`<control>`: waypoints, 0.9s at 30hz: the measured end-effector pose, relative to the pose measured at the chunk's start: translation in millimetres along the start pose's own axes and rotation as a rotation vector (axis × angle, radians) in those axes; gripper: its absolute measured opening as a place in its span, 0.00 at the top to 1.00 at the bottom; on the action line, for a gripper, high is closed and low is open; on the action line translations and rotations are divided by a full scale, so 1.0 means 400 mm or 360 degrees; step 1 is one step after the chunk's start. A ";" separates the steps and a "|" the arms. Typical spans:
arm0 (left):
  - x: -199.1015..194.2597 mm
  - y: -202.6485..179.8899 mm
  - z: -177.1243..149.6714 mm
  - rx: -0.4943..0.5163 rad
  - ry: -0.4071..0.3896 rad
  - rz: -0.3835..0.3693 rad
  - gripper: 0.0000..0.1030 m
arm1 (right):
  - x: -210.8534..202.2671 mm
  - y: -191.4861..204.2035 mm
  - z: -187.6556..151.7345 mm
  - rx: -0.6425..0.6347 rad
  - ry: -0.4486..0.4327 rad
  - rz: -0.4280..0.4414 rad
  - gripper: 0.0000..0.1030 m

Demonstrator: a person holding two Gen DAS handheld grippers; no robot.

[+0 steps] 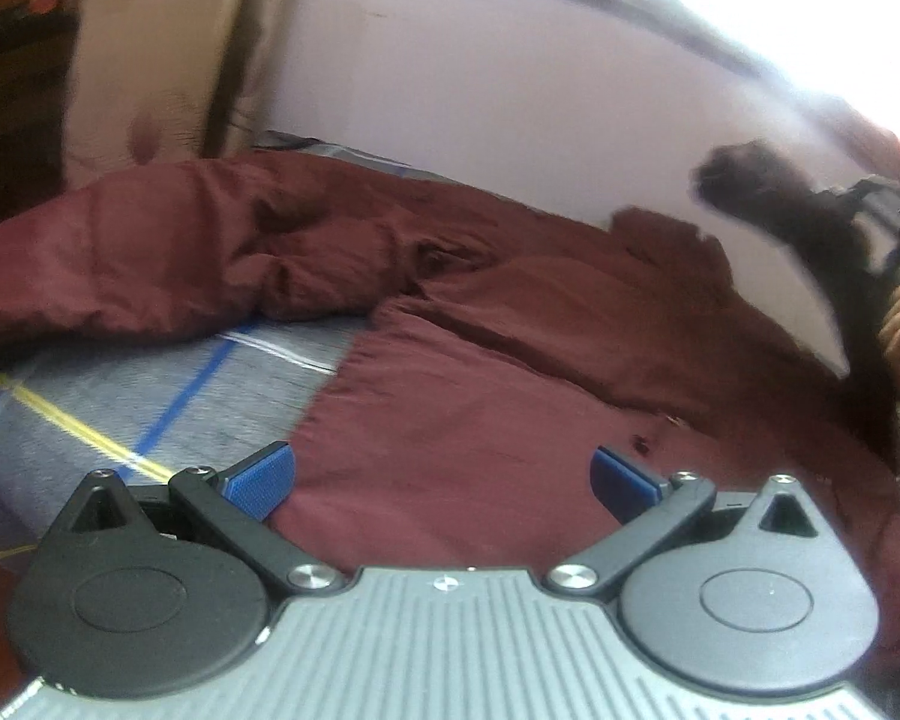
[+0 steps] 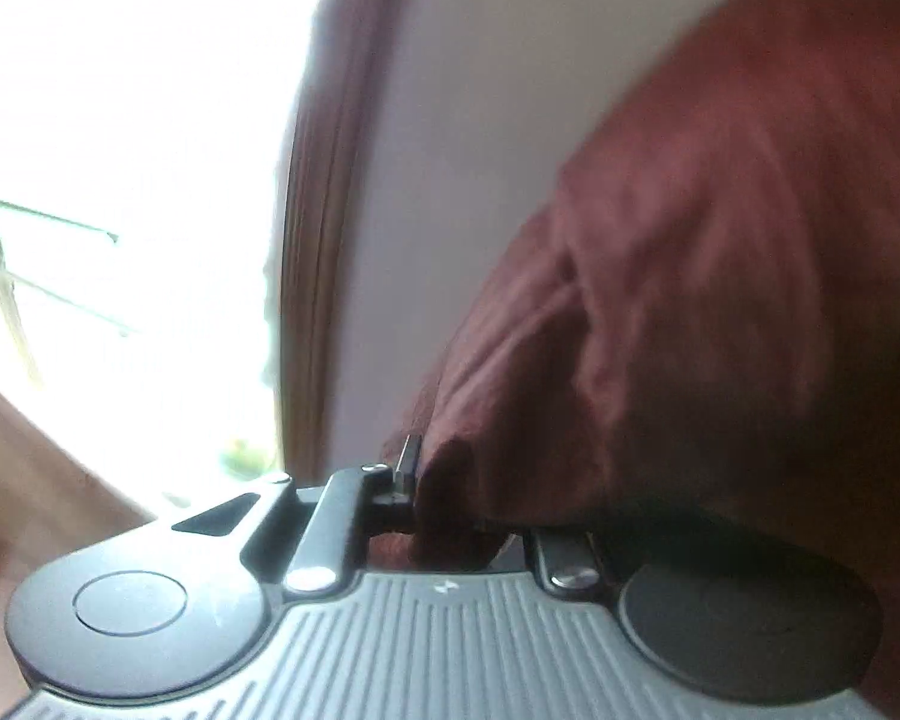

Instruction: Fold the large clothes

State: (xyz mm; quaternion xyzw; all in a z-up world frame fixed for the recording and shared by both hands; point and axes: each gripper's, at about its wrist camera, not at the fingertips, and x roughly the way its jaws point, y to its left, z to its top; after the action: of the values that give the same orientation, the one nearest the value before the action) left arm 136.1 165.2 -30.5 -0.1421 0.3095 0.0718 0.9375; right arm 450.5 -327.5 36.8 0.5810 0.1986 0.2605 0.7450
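Bed: grey cover with yellow and blue lines, carrying the garment.
Maroon garment: sprawled across the bed, one part lifted at right.
Left hand-held gripper: blue pads spread wide, hovering over the fabric.
Right hand-held gripper: pinching a bunch of maroon cloth, raised near the wall.

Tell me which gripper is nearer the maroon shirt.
Right. The right gripper is shut on the maroon shirt, lifting part of it; the left gripper hovers open above it.
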 end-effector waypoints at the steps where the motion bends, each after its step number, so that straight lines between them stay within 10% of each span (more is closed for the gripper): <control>1: -0.002 0.016 0.005 -0.0030 0.0000 0.0008 0.00 | 0.043 -0.008 -0.034 0.0017 0.0060 -0.0011 0.86; 11: -0.016 0.190 0.047 -0.0196 -0.0123 0.0045 0.00 | 0.282 -0.254 -0.251 0.0108 0.0324 -0.0435 0.86; 14: -0.031 0.241 0.054 -0.0244 -0.0190 0.0080 0.00 | 0.295 -0.227 -0.248 0.0070 0.0374 -0.0520 0.76; 17: -0.050 0.316 0.052 -0.0389 -0.0221 0.0053 0.00 | 0.192 -0.204 -0.335 0.0130 0.0440 -0.0518 0.40; 19: -0.062 0.387 0.039 -0.0566 -0.0246 0.0024 0.00 | 0.119 -0.134 -0.401 -0.0068 0.0479 -0.0495 0.19; 27: -0.045 0.666 -0.008 -0.1218 -0.0275 -0.0073 0.06 | -0.003 0.039 -0.592 -0.1308 0.0609 -0.0701 0.18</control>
State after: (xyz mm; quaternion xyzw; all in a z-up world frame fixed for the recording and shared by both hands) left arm 60.9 416.2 -81.3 -0.4818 0.1771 0.1727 0.8406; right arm 305.3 -144.7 -6.6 0.1259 0.3305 0.2557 0.8998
